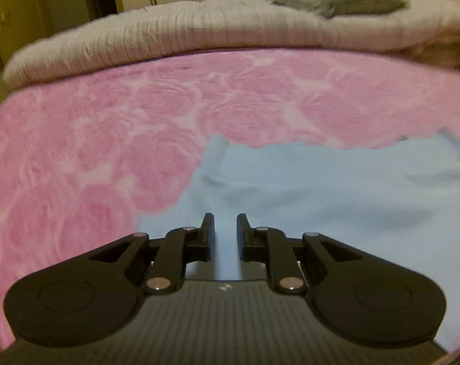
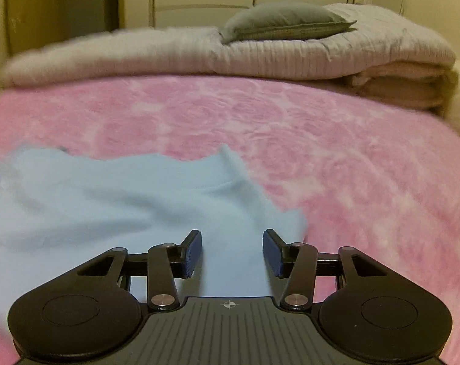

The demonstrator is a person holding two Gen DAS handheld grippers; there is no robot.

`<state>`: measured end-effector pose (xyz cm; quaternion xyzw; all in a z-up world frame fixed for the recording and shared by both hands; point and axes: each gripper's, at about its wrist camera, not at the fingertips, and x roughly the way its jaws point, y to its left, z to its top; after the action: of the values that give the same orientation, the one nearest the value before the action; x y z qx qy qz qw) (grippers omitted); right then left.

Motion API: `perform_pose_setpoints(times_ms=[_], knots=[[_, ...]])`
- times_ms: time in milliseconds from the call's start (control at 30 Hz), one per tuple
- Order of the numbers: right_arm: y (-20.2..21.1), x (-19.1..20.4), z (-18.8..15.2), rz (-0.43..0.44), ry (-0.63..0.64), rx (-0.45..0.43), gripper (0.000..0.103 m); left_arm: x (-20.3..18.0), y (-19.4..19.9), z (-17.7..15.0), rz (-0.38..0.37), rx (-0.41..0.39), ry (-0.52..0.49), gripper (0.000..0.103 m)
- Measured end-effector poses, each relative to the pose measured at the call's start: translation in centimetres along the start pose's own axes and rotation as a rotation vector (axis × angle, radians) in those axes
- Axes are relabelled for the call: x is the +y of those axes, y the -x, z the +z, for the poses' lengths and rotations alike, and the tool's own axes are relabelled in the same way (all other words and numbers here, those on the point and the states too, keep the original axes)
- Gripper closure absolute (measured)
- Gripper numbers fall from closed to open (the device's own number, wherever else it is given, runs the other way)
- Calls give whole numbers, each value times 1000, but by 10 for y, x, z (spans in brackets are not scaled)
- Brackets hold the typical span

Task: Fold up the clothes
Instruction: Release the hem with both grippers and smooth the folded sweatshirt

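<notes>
A light blue shirt (image 1: 321, 188) lies on a pink blanket (image 1: 108, 127) that covers the bed. It is spread out on the near part of the bed, and both tools hang over its near edge. The left tool (image 1: 225, 228) is over the shirt's left side, close to where the blue cloth ends and the pink starts. Its two fingers stand close together with only a thin gap, and nothing can be seen pinched in that gap, though the cloth lies right under it. The right tool (image 2: 232, 243) is over the shirt's right side, near a corner of the cloth. Its fingers stand wide apart and hold nothing; the blue cloth shows between them but the pads do not press on it. At the far end of the bed sits a pile of folded grey and cream bedding (image 2: 260, 57) with a grey pillow (image 2: 284, 21) on top. The shirt looks mostly flat with a few soft wrinkles and a wavy far edge. It looks like the folding is only at the start, as no neat fold shows. The shirt may need smoothing, then folding over into a small tidy shape.
</notes>
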<state>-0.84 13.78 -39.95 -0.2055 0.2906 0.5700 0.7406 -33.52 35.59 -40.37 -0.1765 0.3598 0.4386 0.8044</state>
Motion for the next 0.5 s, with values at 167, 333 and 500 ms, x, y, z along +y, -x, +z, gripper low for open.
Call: perform_pose_setpoints(times_ms=[167, 333, 500], knots=[[30, 8, -47, 36, 26, 46, 54, -3, 30, -51, 33, 8, -12, 88], [67, -11, -59, -26, -96, 46, 57, 16, 65, -68, 70, 19, 76, 93], [87, 2, -63, -62, -134, 95, 57, 1, 95, -72, 116, 56, 82, 91]])
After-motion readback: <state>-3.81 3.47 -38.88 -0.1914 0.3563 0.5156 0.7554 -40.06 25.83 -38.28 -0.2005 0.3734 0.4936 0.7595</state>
